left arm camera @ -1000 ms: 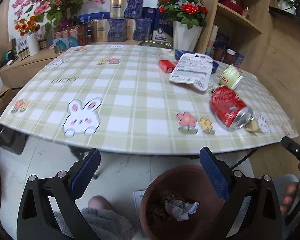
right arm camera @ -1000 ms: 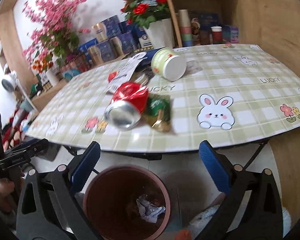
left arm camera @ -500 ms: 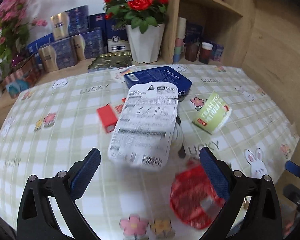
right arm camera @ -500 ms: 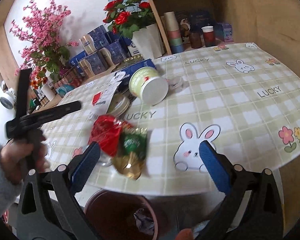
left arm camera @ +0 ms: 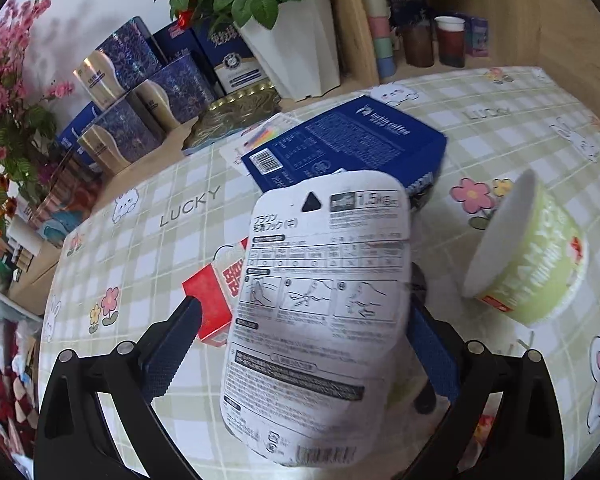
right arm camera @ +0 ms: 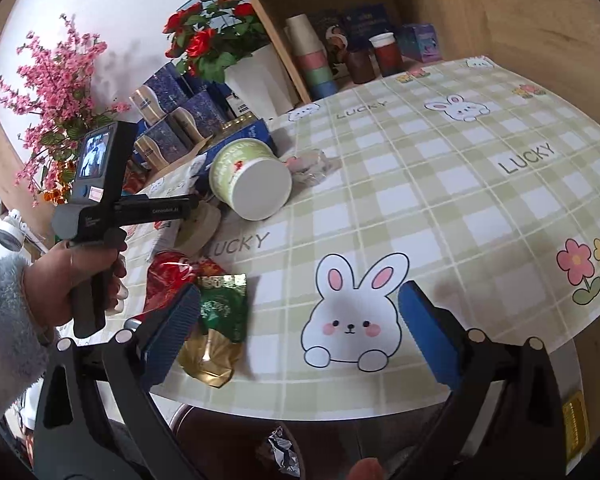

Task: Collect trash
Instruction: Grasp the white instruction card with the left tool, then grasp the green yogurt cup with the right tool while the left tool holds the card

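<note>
The white printed package [left arm camera: 320,312] lies on the counter [left arm camera: 500,152] just before the blue box [left arm camera: 348,148]. Left gripper [left arm camera: 304,344] spread wide around it — close squarely on its edges; right gripper [right arm camera: 300,328] apart, empty.

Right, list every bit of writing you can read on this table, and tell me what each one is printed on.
"LUCKY": tablecloth, repeated across it.
"1.5kg": white package card; its Japanese text and small print are too blurred to read.
"coffee": end of a white logo on the blue box; the rest is too small.
"THANK YOU": a guess for the green cup, lettering angled and partly cut off.
Red box, green packet: unreadable.
</note>
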